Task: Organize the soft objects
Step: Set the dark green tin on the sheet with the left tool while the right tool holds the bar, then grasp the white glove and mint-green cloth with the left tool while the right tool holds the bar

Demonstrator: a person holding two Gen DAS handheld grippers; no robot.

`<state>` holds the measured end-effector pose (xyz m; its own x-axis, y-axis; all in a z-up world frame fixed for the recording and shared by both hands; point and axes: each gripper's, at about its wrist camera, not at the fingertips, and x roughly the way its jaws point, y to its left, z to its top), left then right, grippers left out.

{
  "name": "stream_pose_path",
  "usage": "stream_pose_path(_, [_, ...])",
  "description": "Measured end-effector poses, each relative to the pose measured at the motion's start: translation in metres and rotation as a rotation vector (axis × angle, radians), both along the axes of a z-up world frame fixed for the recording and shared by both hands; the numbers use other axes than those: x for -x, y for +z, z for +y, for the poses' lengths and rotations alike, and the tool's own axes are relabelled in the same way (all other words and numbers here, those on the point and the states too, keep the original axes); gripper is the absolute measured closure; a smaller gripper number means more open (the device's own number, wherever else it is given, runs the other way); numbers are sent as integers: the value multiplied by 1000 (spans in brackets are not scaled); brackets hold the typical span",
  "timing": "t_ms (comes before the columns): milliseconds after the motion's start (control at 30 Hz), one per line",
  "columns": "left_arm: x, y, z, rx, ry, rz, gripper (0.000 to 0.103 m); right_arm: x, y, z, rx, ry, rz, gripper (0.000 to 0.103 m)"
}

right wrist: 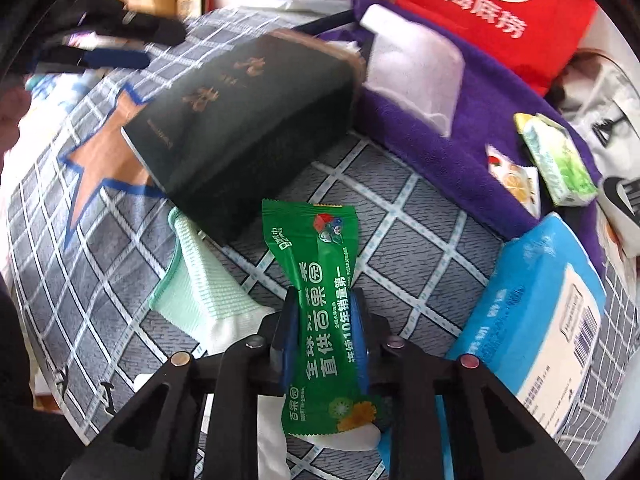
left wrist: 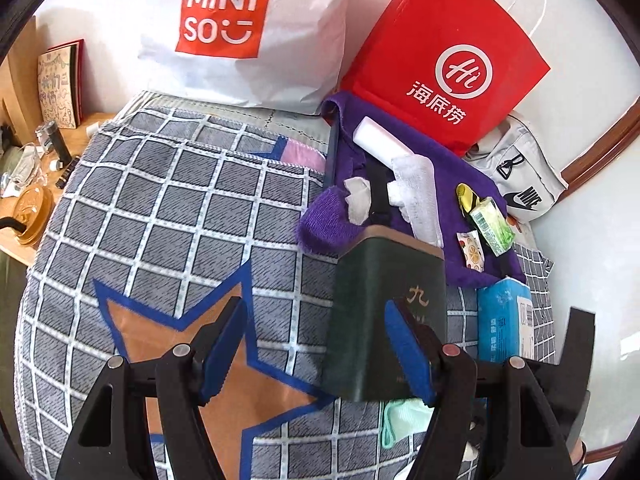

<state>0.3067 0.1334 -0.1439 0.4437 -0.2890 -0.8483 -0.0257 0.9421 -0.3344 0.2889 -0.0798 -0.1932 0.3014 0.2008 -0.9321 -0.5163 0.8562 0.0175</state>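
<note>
STEP: pick-up of green wipes packet [right wrist: 320,300], frame centre | right gripper [right wrist: 325,320] clamped on packet | left gripper [left wrist: 316,348] wide, empty | NEXT: carry to purple towel [right wrist: 460,132], upper right; keep grip gentle

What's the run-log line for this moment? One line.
right gripper: shut on green wipes packet | left gripper: open, empty | dark book: on bed

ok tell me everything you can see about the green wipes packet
The green wipes packet is a long, glossy plastic sachet with crimped ends, white Chinese lettering down its length and fruit pictures near both ends. It is pinched at its middle between the blue pads of the right hand-held gripper, whose jaws are closed on it, creasing it inward. Its far end reaches toward the dark green book. Under it lies the grey checked bedspread; whether it is touching it is unclear.
</note>
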Motion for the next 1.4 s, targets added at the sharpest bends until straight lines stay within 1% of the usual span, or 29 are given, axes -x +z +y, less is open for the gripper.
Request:
stream_pose_path(200, [28,2,7,-33,21,0,33,17,25,-31,-150,-122,-20,80])
stream_pose_path(267, [40,1,5,-41,24,9,33,28,34,-39,-188,-161,-45,80])
stream_pose_path(400, [62,0,-5,-41,11,21,33,47,55,-52,-210,-242,-144,80])
stream_pose_path(600, [92,-6,-30,-34,-25,41,33,78,78,-67,-255,-262,-209,79])
stream_pose_path(700, [102,-9,-45,-37,-45,43,33,95,79,-80,-277,-292,-222,79])
stream_pose_path(867, [111,-17,-76,-35,-92,43,33,126,71,-103,-241,-338,-242,79])
stream_pose_path(1033, [114,-25,-104,-4,-146,46,33,147,54,-125,-227,-371,-219,79])
stream_pose_path(1133, [113,-29,-117,-12,-172,56,33,153,37,-136,-215,-391,-198,79])
stream_pose_path(1233, [110,-32,-126,-29,-162,55,33,152,16,-144,-181,-423,-189,79])
stream_pose_path(1400, [98,-41,-138,-68,-135,62,33,145,-11,-151,-221,-443,-140,78])
